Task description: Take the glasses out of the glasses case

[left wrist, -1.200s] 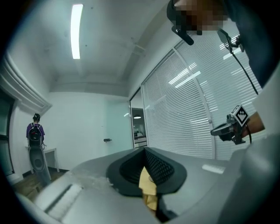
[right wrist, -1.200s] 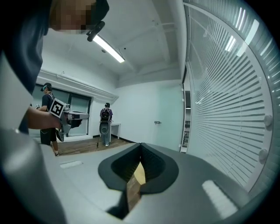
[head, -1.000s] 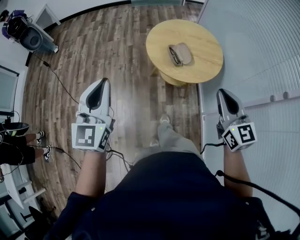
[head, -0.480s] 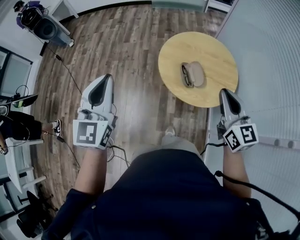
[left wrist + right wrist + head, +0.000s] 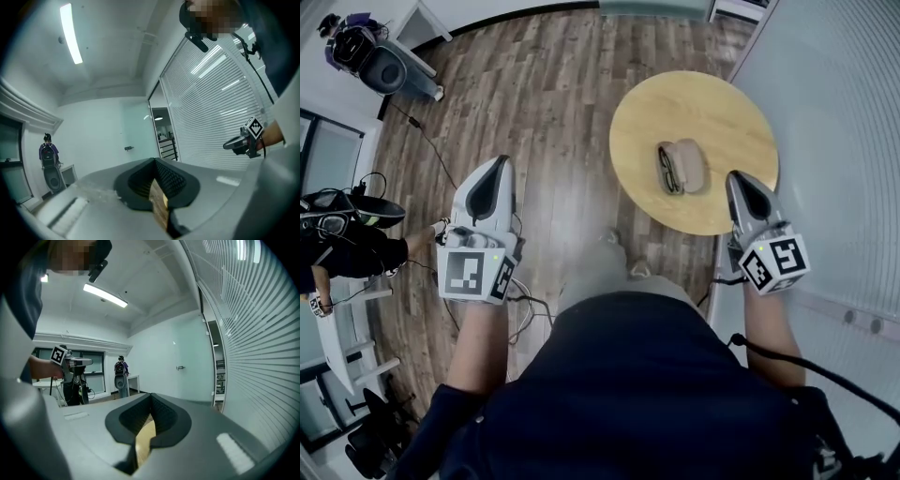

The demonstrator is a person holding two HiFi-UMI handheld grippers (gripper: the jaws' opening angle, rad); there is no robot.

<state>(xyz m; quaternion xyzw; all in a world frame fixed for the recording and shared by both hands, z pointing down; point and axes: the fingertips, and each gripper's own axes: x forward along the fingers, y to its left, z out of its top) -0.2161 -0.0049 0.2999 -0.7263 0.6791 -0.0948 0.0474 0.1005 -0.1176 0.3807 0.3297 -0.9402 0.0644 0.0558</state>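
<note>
Head view | upper right: case (image 5: 684, 166) open on table (image 5: 703, 103), glasses (image 5: 667, 170) inside | left gripper (image 5: 498, 169), right gripper (image 5: 740, 184): jaws closed, empty, clear of case | removal not yet begun

Worktop (image 5: 712, 103) is noted as pale matt wood; floor (image 5: 553, 103) as darker grained planks, slight sheen; glasses case (image 5: 689, 166) smooth, matt.
</note>
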